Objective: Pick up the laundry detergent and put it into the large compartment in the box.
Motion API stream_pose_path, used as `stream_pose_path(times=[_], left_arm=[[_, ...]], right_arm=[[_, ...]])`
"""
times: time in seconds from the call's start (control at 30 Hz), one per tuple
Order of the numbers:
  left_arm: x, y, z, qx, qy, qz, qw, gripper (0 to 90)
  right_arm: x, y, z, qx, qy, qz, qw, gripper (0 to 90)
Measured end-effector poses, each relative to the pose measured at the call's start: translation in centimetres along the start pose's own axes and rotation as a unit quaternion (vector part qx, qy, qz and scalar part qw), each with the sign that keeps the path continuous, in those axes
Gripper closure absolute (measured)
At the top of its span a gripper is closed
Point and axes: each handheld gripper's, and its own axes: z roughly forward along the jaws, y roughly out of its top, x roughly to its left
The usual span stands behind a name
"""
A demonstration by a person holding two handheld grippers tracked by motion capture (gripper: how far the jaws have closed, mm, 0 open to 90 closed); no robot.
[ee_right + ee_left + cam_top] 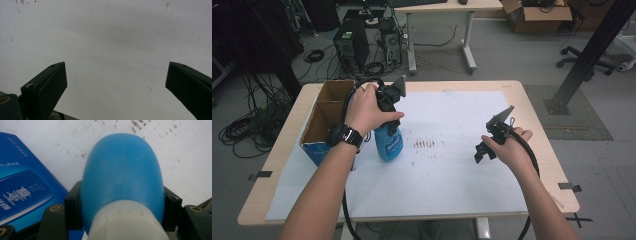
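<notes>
On the table (532,107), left of centre: one blue bottle (389,142), standing upright on a white sheet (452,170) that covers most of the tabletop. Body rounded, smooth blue plastic with a faint vertical seam; a whitish collar or cap at its upper end, seen close in the left gripper view (125,220). A paler label on its front carries print too small to read.

Left gripper (388,102): held in the left hand (364,110), jaws pinching the blue bottle from both sides near its top. A dark watch (344,135) sits on that wrist.

Just beside the bottle, touching or nearly so: one open cardboard box (324,117), brown inside, divided into two compartments, blue outer face. White characters are printed on the blue face (20,195); they cannot be made out.

Right gripper (492,142): held in the right hand (509,147), well apart from the bottle, jaws spread wide with nothing between them, bare sheet beneath.

Sheet surface: dark speckled marks (424,144) between the bottle and the right gripper.
</notes>
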Motion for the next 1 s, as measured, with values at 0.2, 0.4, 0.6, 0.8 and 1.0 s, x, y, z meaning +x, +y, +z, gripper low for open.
stream_pose_path(times=[0.2, 0.4, 0.6, 0.8, 1.0], left_arm=[[-0.3, -0.2, -2.5, -0.007, -0.003, -0.001, 1.0, 37.3], [-0.5, -0.5, -6.3, -0.022, -0.008, -0.008, 0.9997, 37.3], [-0.4, -0.6, -9.0, -0.023, 0.0, -0.018, 0.9996, 37.3], [0.4, -1.0, -11.3, -0.03, 0.001, -0.041, 0.9987, 37.3], [1.5, -1.6, -13.1, -0.035, 0.001, -0.079, 0.9963, 37.4]], right_arm=[[0.4, -0.1, -0.5, -0.001, 0.004, -0.002, 1.0, 3.9], [0.7, -0.1, -1.1, -0.006, 0.006, -0.003, 1.0, 3.8], [0.8, 0.1, -1.5, -0.01, 0.01, -0.003, 0.9999, 3.7], [0.7, 0.2, -1.4, -0.009, 0.014, -0.002, 0.9999, 3.8], [0.4, 0.3, -1.3, -0.008, 0.016, 0.002, 0.9998, 3.9]])
